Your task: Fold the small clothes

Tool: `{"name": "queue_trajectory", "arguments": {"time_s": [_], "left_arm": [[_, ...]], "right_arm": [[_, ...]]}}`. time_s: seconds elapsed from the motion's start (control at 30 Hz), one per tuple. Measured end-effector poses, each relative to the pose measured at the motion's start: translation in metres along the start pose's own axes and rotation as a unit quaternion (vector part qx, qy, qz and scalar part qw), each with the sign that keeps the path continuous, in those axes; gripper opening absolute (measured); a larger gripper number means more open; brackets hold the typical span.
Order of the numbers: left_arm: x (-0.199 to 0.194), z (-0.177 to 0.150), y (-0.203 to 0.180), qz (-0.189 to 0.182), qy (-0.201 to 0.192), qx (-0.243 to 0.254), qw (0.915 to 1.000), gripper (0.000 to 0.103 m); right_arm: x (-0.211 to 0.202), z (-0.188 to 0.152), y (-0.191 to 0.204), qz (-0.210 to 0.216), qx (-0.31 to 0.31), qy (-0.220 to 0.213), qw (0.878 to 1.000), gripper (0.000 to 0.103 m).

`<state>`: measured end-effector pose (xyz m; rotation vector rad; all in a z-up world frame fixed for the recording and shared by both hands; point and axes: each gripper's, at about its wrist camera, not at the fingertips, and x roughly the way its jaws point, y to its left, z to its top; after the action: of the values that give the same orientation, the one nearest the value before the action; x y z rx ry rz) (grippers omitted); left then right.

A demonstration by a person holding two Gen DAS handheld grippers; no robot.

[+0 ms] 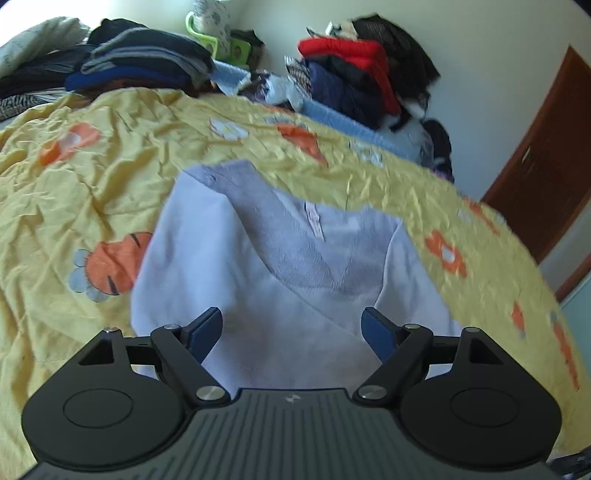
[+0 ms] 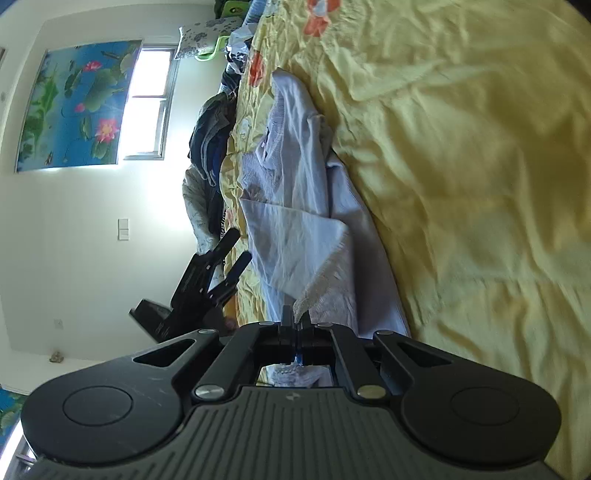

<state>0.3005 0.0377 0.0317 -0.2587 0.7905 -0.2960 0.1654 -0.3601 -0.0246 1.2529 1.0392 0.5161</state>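
Observation:
A small pale lilac fleece garment lies on the yellow bedsheet, neck opening and label facing up. My left gripper is open and empty, hovering just above the garment's near part. In the right wrist view the same garment lies partly folded, one flap turned over. My right gripper is shut on the garment's ribbed hem edge and holds it slightly lifted. The left gripper shows there too, open, beside the garment's far side.
Piles of dark, red and blue clothes and folded stacks sit at the bed's far edge, with a green hanger. A brown door is at the right. A window and flower poster are on the wall.

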Motion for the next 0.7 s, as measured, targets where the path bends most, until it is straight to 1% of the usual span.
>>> {"name": "queue_trajectory", "arguments": {"time_s": [0.1, 0.13, 0.17, 0.23, 0.27, 0.3, 0.33, 0.4, 0.43, 0.47, 0.5, 0.53, 0.57, 0.6, 0.63, 0.67, 0.7], "left_arm": [[0.015, -0.006, -0.002, 0.018, 0.021, 0.017, 0.9995, 0.083], [0.018, -0.009, -0.002, 0.02, 0.022, 0.02, 0.9993, 0.083], [0.02, -0.011, -0.002, 0.023, 0.021, 0.024, 0.9992, 0.083], [0.021, -0.012, -0.006, 0.03, 0.021, 0.036, 0.9987, 0.083], [0.02, -0.012, -0.007, 0.033, 0.023, 0.04, 0.9984, 0.083], [0.017, -0.011, -0.009, 0.031, 0.027, 0.044, 0.9982, 0.083], [0.012, -0.009, -0.011, 0.025, 0.028, 0.048, 0.9981, 0.083], [0.003, -0.006, -0.014, 0.014, 0.024, 0.056, 0.998, 0.083], [-0.002, -0.003, -0.015, 0.009, 0.019, 0.06, 0.998, 0.083], [-0.006, -0.002, -0.016, 0.003, 0.015, 0.062, 0.998, 0.083], [-0.007, 0.0, -0.017, -0.001, 0.013, 0.063, 0.9979, 0.083], [-0.006, 0.0, -0.018, -0.003, 0.014, 0.065, 0.9978, 0.083], [-0.004, 0.0, -0.018, 0.001, 0.016, 0.068, 0.9976, 0.083], [0.0, -0.002, -0.02, 0.009, 0.02, 0.072, 0.9971, 0.083], [0.004, -0.005, -0.022, 0.017, 0.027, 0.08, 0.9962, 0.083], [0.007, -0.008, -0.024, 0.024, 0.034, 0.091, 0.995, 0.083], [0.009, -0.012, -0.026, 0.032, 0.04, 0.105, 0.9931, 0.083]], "right_arm": [[-0.01, -0.013, -0.004, 0.036, 0.037, 0.007, 0.999, 0.006], [-0.01, -0.017, -0.008, 0.037, 0.044, 0.015, 0.998, 0.006], [-0.008, -0.021, -0.012, 0.024, 0.042, 0.02, 0.999, 0.006], [0.002, -0.024, -0.029, -0.027, 0.046, 0.025, 0.998, 0.006], [0.005, -0.024, -0.038, -0.044, 0.053, 0.023, 0.997, 0.007], [0.006, -0.025, -0.042, -0.044, 0.063, 0.021, 0.997, 0.007], [0.006, -0.027, -0.039, -0.033, 0.066, 0.021, 0.997, 0.007], [0.002, -0.029, -0.02, 0.018, 0.058, 0.023, 0.998, 0.007], [-0.001, -0.029, -0.012, 0.07, 0.076, 0.03, 0.994, 0.007], [-0.002, -0.029, -0.007, 0.123, 0.089, 0.041, 0.988, 0.006], [-0.001, -0.029, -0.001, 0.146, 0.089, 0.051, 0.984, 0.003], [0.001, -0.029, 0.001, 0.137, 0.073, 0.055, 0.986, 0.003], [0.007, -0.027, -0.002, 0.091, 0.046, 0.058, 0.993, 0.003], [0.013, -0.025, -0.013, 0.019, 0.03, 0.055, 0.998, 0.008], [0.019, -0.023, -0.026, -0.053, 0.027, 0.049, 0.997, 0.009], [0.022, -0.024, -0.038, -0.081, 0.029, 0.049, 0.995, 0.009], [0.024, -0.027, -0.044, -0.08, 0.039, 0.052, 0.995, 0.009]]}}
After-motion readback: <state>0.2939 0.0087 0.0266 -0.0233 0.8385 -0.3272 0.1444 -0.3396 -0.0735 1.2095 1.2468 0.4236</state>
